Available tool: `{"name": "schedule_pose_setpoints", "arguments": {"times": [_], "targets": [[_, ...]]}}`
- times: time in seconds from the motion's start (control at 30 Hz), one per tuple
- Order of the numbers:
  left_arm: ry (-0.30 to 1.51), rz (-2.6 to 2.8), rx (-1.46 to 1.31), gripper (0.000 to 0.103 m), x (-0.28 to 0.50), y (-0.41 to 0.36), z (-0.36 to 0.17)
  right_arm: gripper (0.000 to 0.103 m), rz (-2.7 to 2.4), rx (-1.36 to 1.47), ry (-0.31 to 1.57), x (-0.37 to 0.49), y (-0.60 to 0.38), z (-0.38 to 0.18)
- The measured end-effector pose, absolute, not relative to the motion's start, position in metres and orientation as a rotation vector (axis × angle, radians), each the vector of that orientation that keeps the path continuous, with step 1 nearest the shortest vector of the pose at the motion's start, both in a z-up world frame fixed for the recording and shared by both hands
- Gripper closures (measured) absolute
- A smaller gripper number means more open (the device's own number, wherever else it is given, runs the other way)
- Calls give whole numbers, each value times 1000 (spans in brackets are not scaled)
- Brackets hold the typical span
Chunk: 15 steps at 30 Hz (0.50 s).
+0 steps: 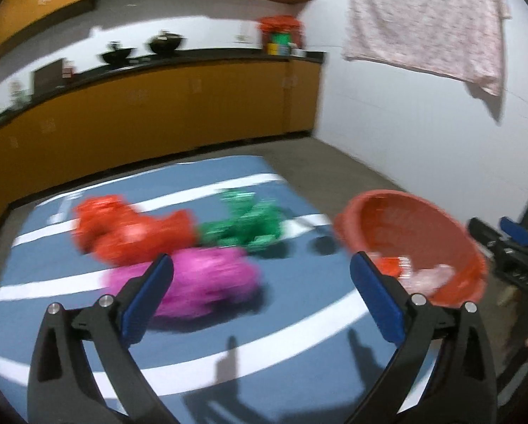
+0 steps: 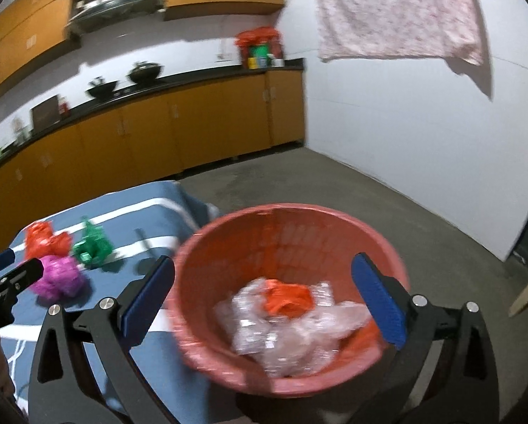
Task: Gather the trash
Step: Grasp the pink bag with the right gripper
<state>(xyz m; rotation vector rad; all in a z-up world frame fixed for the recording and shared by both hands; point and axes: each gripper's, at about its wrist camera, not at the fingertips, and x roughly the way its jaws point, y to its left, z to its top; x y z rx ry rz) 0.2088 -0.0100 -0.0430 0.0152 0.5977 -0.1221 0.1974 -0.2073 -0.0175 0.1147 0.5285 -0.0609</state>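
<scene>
Three crumpled plastic bags lie together on a blue, white-striped table [image 1: 292, 304]: an orange-red bag [image 1: 129, 229], a green bag [image 1: 246, 222] and a magenta bag [image 1: 197, 282]. My left gripper [image 1: 262, 279] hangs open above the table, the magenta bag just past its left finger, nothing between the pads. An orange-red basket [image 2: 228, 258] stands off the table's right edge and holds clear wrappers [image 2: 292, 321] and an orange scrap [image 2: 285, 296]. My right gripper [image 2: 264, 282] is open in front of the basket, gripping nothing. The same basket [image 1: 380, 226] shows in the left wrist view.
Orange cabinets [image 2: 193, 123] under a dark counter with woks [image 2: 145, 70] run along the back wall. A pink cloth [image 2: 398, 10] hangs on the white wall at right. Grey concrete floor [image 2: 334, 183] lies beyond the table. A small dark object [image 1: 326, 243] sits near the table's right edge.
</scene>
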Motion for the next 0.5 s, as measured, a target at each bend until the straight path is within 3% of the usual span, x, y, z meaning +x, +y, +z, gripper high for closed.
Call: {"name": "schedule_pose_setpoints", "arguments": {"times": [0.17, 0.5], "targets": [[583, 100, 24, 5, 191, 56, -47, 4, 81, 79, 538, 206, -156, -15], [626, 321, -226, 4, 164, 167, -58, 4, 341, -59, 571, 231, -37, -27]]}}
